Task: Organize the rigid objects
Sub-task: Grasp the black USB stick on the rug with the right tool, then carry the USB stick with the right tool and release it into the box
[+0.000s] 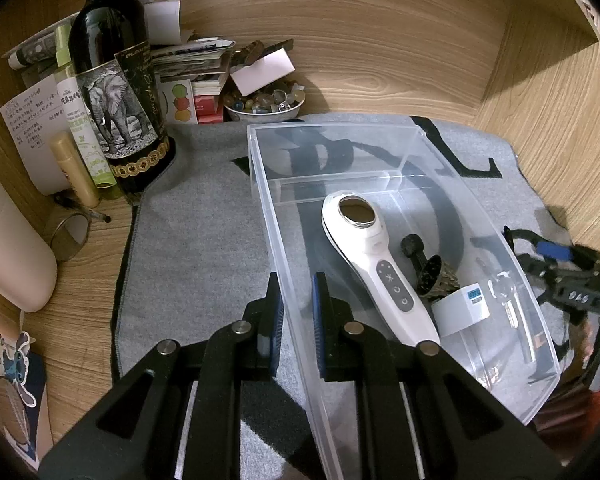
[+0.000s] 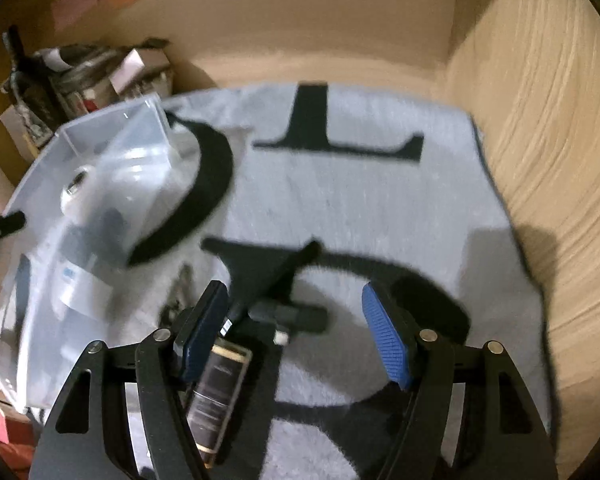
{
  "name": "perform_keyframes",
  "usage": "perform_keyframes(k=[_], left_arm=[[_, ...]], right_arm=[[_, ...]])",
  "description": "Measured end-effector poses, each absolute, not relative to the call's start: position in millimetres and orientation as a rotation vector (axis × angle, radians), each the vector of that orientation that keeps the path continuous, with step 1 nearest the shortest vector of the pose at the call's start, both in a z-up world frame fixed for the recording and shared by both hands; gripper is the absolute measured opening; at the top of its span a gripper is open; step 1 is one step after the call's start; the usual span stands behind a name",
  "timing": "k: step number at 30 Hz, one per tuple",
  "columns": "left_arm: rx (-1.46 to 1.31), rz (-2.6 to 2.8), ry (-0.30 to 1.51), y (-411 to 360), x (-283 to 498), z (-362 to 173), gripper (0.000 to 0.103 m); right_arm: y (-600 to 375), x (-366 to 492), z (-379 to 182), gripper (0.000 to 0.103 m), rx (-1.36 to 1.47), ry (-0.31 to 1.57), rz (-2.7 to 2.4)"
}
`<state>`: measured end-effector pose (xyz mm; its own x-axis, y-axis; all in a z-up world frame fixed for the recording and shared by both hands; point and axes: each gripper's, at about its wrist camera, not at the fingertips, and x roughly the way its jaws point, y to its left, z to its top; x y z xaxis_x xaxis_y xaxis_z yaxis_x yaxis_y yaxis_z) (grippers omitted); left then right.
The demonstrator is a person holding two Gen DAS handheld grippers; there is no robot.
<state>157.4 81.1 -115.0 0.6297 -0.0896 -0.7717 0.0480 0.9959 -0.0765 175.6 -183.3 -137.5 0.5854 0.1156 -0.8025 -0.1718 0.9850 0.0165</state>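
A clear plastic bin [image 1: 380,136] sits on a grey mat with black letters [image 1: 204,216]. Inside lie a white handheld device [image 1: 374,264], a black knobbed part [image 1: 428,268], a white labelled tape roll [image 1: 462,306] and keys [image 1: 508,300]. My left gripper [image 1: 298,312] is shut on the bin's left wall. My right gripper [image 2: 300,332] is open above the mat, right of the bin [image 2: 112,128], over a small black stick-like object [image 2: 288,318] and a dark rectangular device [image 2: 220,392]. The right wrist view is blurred. The right gripper also shows in the left wrist view [image 1: 548,268], beside the bin's right wall.
A wine bottle with an elephant label [image 1: 116,92], a green bottle [image 1: 80,120], a beige tube [image 1: 74,168], a bowl of stones [image 1: 264,102], papers and a pink cylinder [image 1: 12,240] crowd the left. Wooden walls [image 1: 540,100] close the back and right.
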Motion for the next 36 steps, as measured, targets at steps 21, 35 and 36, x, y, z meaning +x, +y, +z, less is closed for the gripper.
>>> perform_keyframes(k=[21,35,36], left_arm=[[-0.051,-0.080,0.886,81.7,157.5,-115.0,0.012],[-0.051,-0.079,0.886,81.3,157.6,-115.0,0.012],[-0.051,-0.079,0.886,81.3,157.6,-115.0,0.012]], right_arm=[[-187.9,167.2,-132.3,0.041,-0.078,0.871,0.148],[-130.2,162.1,-63.9,0.041,-0.158,0.658,0.287],[-122.9,161.6,-59.3,0.041,-0.163,0.643,0.308]])
